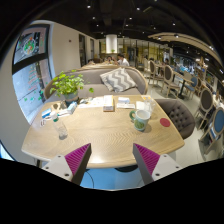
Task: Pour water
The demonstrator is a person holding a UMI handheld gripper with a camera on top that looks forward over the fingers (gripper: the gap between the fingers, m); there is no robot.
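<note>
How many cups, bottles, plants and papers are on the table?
Cups: 1, the green cup
Bottles: 1, the clear bottle
Plants: 1, the leafy plant
Papers or booklets: 2, and
Total: 5
The gripper jaws are open, holding nothing.

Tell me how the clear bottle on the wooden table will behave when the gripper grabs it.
The bottle looks slim and upright, so a sideways nudge would probably tip it. Its clear wall seems smooth, likely slippery. The gripper is open, well short of it.

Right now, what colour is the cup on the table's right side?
Green, with a white lid: the cup shows best in the gripper view, beyond the open jaws.
</note>
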